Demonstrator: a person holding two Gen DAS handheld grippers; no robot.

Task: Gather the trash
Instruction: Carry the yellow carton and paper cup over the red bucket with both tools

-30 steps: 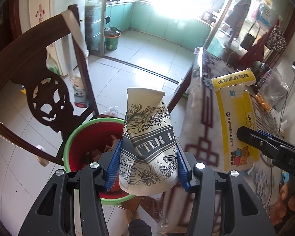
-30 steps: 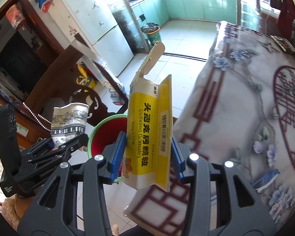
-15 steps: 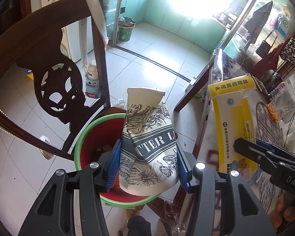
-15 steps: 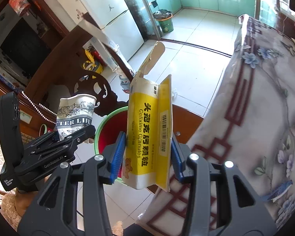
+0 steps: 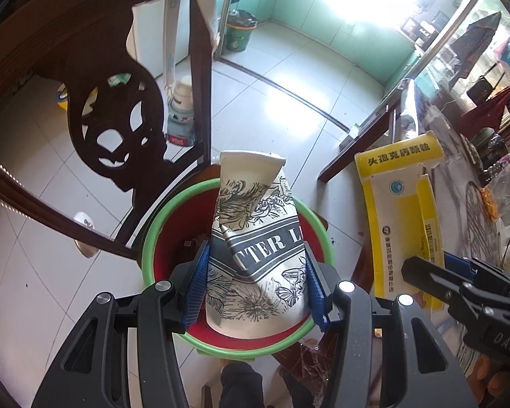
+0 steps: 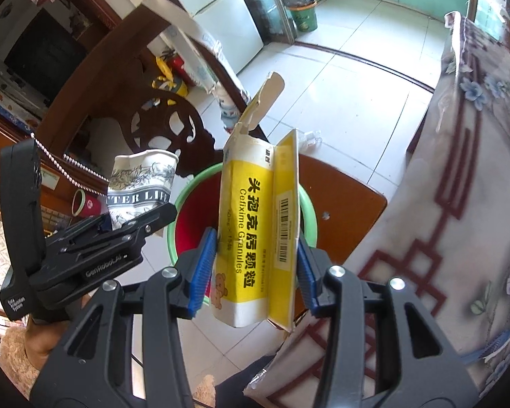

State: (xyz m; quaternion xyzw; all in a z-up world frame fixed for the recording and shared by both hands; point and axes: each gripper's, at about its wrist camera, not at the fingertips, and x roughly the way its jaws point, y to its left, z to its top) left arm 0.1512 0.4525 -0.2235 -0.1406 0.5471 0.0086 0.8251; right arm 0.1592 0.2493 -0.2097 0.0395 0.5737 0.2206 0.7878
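My left gripper [image 5: 256, 284] is shut on a crushed paper cup [image 5: 255, 238] printed with black flowers, held right above a red bucket with a green rim [image 5: 153, 238] on a chair seat. My right gripper [image 6: 256, 272] is shut on a flattened yellow medicine box [image 6: 255, 224], held above the same bucket [image 6: 183, 210]. The box also shows at the right of the left wrist view [image 5: 401, 224], and the cup at the left of the right wrist view [image 6: 139, 183]. Some scraps lie in the bucket.
A dark carved wooden chair back [image 5: 119, 108] rises just left of the bucket. A table with a flowered cloth [image 6: 459, 204] stands to the right. A green bin [image 5: 241, 34] and a white fridge [image 6: 227, 27] are farther off across the tiled floor.
Both grippers have moved left and over the bucket with their loads; the bucket now lies directly under the cup and box. The grips have not changed.
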